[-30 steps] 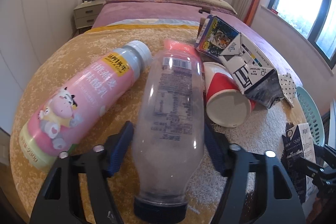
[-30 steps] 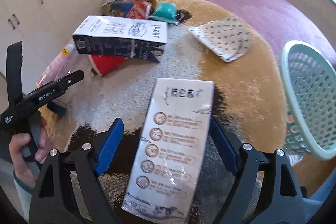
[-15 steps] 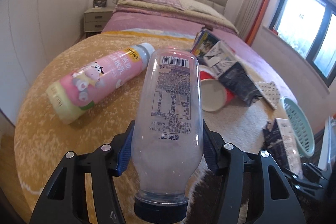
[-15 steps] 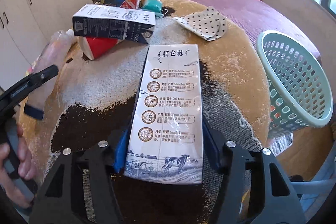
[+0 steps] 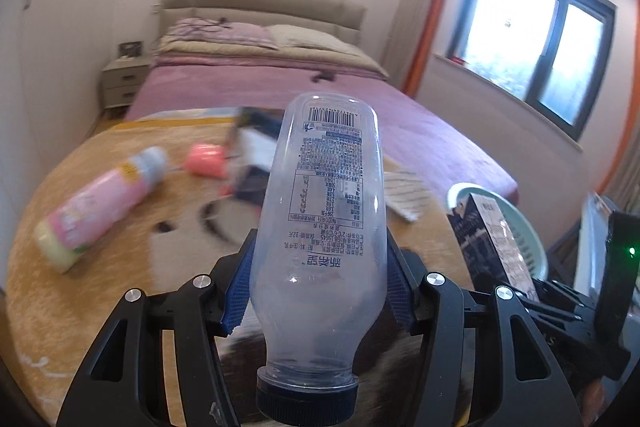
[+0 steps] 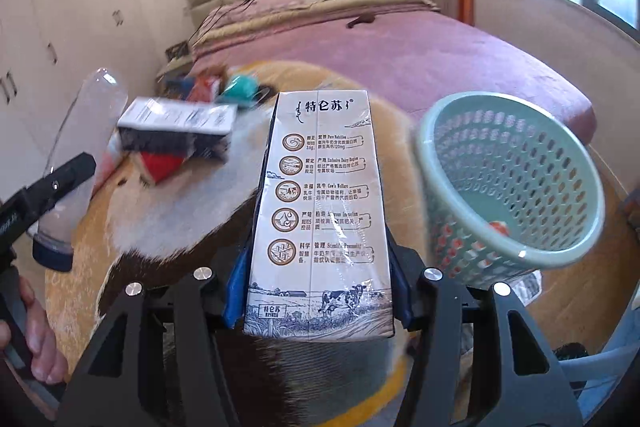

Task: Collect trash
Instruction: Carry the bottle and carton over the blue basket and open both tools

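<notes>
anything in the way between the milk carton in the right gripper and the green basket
Nothing visible. The milk carton, with the right gripper's jaws closing on it, sits just left of the basket, whose open mouth faces it across bare rug.

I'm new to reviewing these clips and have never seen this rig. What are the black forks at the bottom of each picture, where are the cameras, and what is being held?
No robot here: a person carries hand-held tongs in each hand, each with a fisheye camera looking along its two fingers. The left tongs grip a clear empty bottle, cap toward the camera. The right tongs are closing on a milk carton. Both are lifted above a round rug. On the rug lie a pink drink bottle, another carton over a red paper cup, and a green mesh basket, probably for the trash.
</notes>
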Demonstrator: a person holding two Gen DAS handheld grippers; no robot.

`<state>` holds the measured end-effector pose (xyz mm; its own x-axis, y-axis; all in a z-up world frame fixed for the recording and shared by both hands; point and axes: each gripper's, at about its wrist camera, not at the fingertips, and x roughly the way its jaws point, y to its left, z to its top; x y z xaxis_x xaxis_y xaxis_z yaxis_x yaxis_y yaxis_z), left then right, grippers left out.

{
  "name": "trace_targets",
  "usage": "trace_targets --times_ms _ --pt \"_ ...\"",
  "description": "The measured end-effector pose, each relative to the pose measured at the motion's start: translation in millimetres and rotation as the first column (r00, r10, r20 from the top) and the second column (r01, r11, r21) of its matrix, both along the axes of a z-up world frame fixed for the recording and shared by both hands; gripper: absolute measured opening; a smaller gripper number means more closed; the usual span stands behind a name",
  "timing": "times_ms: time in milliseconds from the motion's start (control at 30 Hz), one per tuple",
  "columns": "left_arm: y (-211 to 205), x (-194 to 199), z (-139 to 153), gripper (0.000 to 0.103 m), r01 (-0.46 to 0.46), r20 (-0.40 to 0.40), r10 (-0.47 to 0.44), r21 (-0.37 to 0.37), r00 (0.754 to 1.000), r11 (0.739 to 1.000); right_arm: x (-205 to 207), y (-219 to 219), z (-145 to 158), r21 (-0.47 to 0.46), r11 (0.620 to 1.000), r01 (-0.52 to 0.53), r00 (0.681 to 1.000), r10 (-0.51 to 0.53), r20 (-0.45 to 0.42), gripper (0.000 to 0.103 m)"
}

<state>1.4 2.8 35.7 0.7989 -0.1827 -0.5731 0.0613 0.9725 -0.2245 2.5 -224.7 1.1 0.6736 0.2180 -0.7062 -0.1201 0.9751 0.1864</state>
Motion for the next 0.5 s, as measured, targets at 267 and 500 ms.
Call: trace_targets --times_ms 267,500 --pt "-91 52 -6 0.055 0.17 -0.03 -0.17 -0.01 0.985 0.985 26 -83 7 0.007 0.986 0.168 0.986 -0.168 0.021 0.053" --pt "-173 103 -26 0.055 0.31 -0.101 -0.314 -0.055 0.944 0.949 55 -145 -12 -0.01 0.96 0.281 0.959 -0.282 -0.024 0.053"
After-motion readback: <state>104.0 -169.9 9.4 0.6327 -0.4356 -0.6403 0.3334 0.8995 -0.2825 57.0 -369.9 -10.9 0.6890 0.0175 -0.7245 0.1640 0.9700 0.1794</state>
